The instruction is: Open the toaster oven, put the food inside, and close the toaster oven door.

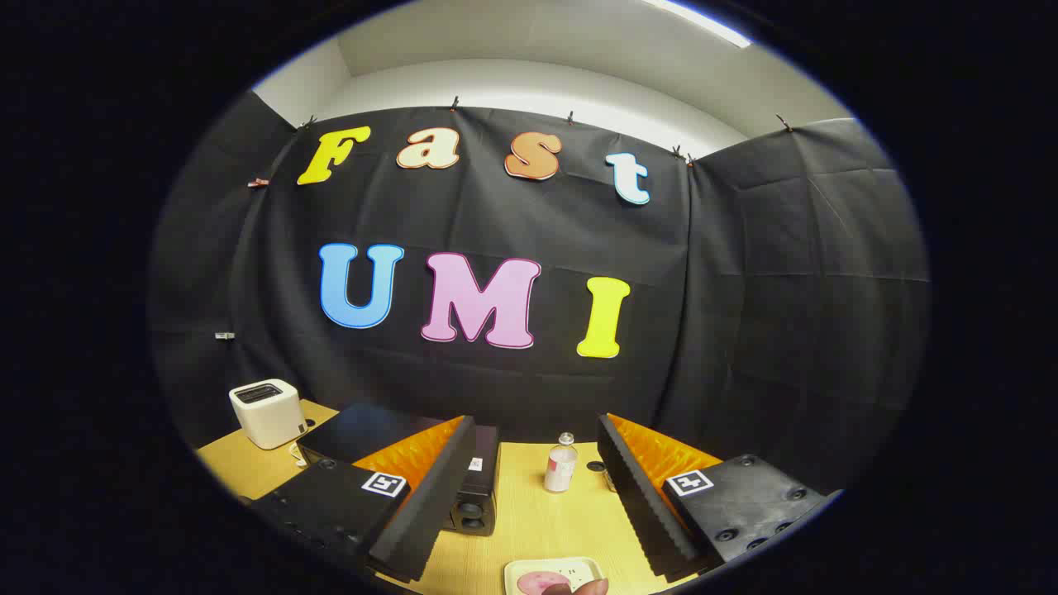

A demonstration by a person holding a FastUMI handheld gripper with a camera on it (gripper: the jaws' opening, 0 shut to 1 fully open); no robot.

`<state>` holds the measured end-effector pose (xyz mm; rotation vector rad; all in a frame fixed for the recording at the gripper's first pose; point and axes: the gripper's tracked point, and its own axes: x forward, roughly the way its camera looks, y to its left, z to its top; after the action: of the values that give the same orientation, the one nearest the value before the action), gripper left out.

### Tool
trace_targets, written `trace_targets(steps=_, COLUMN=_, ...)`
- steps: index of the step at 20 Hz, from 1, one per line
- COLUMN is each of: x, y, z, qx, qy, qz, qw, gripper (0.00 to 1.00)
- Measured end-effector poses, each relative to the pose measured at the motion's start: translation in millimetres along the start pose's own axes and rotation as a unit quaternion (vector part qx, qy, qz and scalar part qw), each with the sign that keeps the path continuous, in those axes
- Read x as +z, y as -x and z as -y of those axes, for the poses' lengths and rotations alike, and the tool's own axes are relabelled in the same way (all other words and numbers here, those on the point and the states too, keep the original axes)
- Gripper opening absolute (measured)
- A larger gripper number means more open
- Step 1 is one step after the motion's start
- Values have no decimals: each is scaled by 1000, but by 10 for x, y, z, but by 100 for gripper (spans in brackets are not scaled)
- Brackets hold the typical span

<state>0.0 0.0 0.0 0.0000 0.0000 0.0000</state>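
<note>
While tongs (pixel 529 504) gape | tray (pixel 579 567) holds pink food (pixel 539 583)

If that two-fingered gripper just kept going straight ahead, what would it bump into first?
Probably the small bottle standing on the wooden table beyond the open gripper, roughly in line between its fingers. Depth is hard to judge; passing above it, the black cloth wall comes next.

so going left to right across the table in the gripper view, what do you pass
white toaster → black toaster oven, behind the left finger → small clear bottle, beyond the gap of the open claw → right finger. The tray with pink food lies nearest, between the fingers, under the bottle's line.
</note>
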Motion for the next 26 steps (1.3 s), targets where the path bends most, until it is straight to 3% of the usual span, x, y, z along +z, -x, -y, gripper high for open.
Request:
trace_targets(steps=19, x=8, y=93, z=-137, qx=4, qy=5, qz=5, qw=1000, gripper=97)
trace_targets(steps=26, x=-127, y=-1, z=-570, qx=27, qy=-7, qz=-4, qw=1000, gripper=97)
